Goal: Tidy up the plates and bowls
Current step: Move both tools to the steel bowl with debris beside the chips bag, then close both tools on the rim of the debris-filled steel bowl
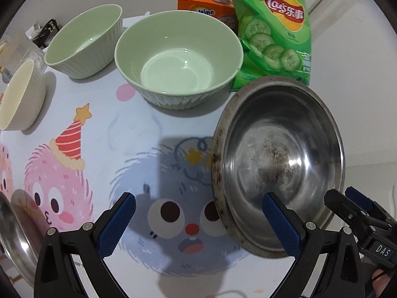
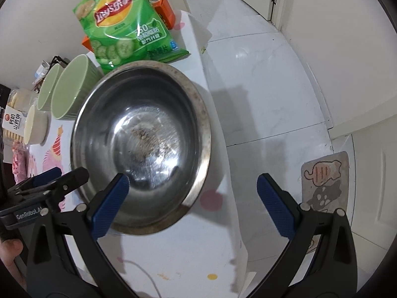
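Both grippers, left [image 1: 198,219] and right [image 2: 192,200], have their fingers spread wide and hold nothing. Between them a stained steel bowl [image 1: 278,166] sits at the table [image 1: 139,134] edge. Two green bowls [image 1: 178,57] stand behind it, beside a chips bag [image 1: 275,29].

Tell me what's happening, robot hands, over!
Left gripper open, empty. Right gripper open, empty. Steel bowl at table edge, ungrabbed. Chips bag close behind it.
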Demonstrator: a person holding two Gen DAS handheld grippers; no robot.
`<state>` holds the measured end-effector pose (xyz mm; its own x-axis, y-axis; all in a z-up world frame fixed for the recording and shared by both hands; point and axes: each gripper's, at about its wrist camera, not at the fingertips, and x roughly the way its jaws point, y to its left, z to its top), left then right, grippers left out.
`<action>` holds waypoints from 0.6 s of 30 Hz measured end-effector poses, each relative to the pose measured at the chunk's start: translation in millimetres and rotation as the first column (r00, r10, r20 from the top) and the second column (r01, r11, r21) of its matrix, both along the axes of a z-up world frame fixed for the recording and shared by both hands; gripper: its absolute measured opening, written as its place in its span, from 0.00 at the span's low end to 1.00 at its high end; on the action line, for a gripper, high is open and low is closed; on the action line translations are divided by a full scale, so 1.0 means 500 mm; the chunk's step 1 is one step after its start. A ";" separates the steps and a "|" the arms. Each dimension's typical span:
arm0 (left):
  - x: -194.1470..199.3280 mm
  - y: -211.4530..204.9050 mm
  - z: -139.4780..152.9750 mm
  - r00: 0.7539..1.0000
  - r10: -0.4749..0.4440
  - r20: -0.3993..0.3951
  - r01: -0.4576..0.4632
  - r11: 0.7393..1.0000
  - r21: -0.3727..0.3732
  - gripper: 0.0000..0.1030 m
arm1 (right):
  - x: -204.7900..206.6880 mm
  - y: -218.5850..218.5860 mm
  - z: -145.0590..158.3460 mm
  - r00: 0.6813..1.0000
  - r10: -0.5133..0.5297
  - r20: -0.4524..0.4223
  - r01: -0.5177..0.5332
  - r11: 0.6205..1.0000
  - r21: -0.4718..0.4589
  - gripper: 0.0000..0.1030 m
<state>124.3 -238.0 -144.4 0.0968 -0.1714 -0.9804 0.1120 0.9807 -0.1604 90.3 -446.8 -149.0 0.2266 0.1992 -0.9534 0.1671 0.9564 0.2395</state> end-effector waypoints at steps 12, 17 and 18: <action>0.033 -0.007 -0.035 0.999 0.021 -0.027 -0.020 1.000 0.022 0.59 | 0.027 -0.009 -0.027 0.999 -0.010 -0.052 0.012 0.999 0.037 0.61; 0.031 -0.013 -0.043 0.999 0.015 -0.029 -0.015 1.000 0.000 0.46 | 0.030 -0.006 -0.030 0.998 -0.003 -0.059 0.006 0.999 0.048 0.43; 0.032 -0.017 -0.043 1.000 0.010 -0.028 -0.010 1.000 -0.005 0.44 | 0.032 -0.006 -0.031 0.998 -0.003 -0.061 0.006 0.999 0.052 0.39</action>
<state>140.1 -246.3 -166.1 0.0707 -0.1757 -0.9819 0.0972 0.9809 -0.1685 106.1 -449.9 -164.7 0.1696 0.2482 -0.9538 0.1871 0.9421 0.2784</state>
